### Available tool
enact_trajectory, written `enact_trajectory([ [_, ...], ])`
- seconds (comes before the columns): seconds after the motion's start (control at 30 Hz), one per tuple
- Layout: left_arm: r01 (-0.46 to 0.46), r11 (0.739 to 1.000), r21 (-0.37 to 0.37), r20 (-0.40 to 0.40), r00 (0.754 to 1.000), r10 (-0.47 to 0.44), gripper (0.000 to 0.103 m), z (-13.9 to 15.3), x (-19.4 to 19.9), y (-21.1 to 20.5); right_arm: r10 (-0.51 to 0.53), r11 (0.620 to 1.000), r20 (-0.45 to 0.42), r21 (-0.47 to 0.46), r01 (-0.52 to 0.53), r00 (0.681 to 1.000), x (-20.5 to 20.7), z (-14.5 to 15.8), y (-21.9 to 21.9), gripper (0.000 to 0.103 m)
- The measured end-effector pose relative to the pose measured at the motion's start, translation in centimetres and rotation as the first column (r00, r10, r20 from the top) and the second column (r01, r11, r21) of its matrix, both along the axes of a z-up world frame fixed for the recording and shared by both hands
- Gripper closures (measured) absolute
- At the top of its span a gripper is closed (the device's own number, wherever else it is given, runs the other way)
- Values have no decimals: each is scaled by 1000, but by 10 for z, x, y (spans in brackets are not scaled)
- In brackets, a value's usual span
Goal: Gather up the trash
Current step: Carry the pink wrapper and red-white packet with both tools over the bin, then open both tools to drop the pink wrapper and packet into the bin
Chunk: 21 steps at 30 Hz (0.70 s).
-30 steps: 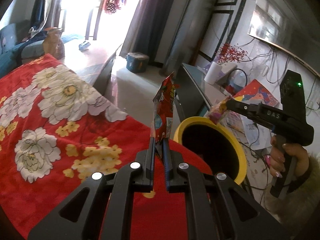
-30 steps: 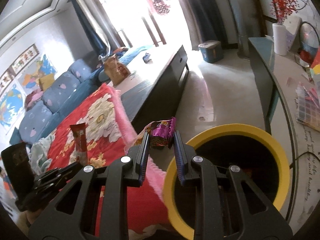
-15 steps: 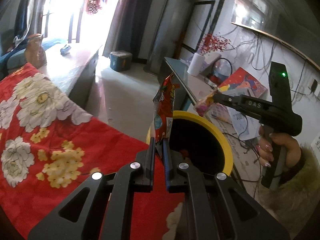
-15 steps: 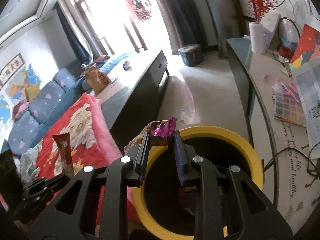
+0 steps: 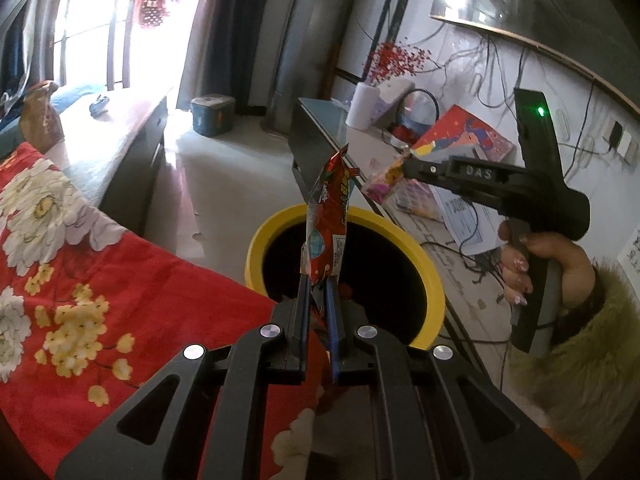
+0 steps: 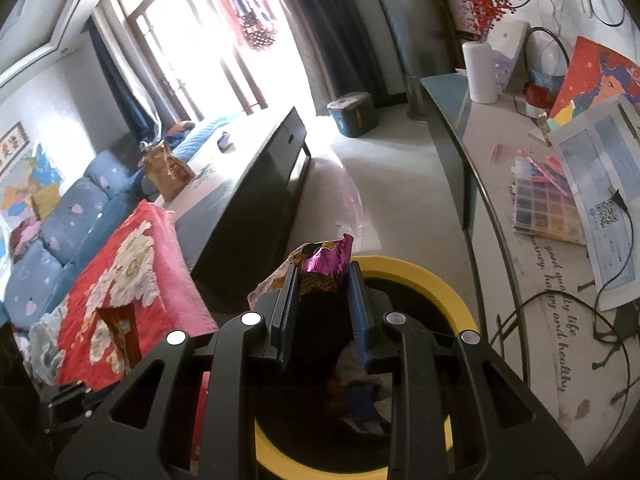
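My left gripper (image 5: 318, 284) is shut on a long red snack wrapper (image 5: 330, 216) that stands upright over the near rim of the yellow bin (image 5: 424, 256). My right gripper (image 6: 322, 280) is shut on a crumpled purple and yellow wrapper (image 6: 322, 264), held above the bin (image 6: 448, 292), whose dark inside holds some trash. In the left wrist view the right gripper (image 5: 404, 168) comes in from the right, gripped by a hand (image 5: 560, 260), with its wrapper (image 5: 384, 182) past the bin's far rim. The red wrapper (image 6: 122, 332) also shows low left in the right wrist view.
A red flowered blanket (image 5: 80, 280) lies left of the bin. A dark low cabinet (image 6: 256, 184) stands beyond it, and a glass-topped table (image 6: 512, 280) with papers and cables runs along the right. A blue sofa (image 6: 60, 240) sits far left.
Both grippers have moved toward the yellow bin with their wrappers. The bin now sits under the fingertips in both views, where before it lay off to the right.
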<state>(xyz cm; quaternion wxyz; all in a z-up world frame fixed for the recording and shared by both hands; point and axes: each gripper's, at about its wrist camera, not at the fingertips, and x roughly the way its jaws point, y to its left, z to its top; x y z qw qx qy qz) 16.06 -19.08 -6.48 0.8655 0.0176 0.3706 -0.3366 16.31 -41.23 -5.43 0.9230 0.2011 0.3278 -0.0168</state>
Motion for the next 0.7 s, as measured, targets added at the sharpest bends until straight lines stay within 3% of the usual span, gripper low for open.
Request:
enact_trajectory([
  [0.4,56,998,38,-31,998,-55,95,-16,-1,-30,-27,1000,-48,11,28,998,-1,-15,-15,83],
  [0.7,81,996,42,-88,993,-77,92,-36,8,-52,-36,999,-79,32,39,996,-2,-24,-21,76],
])
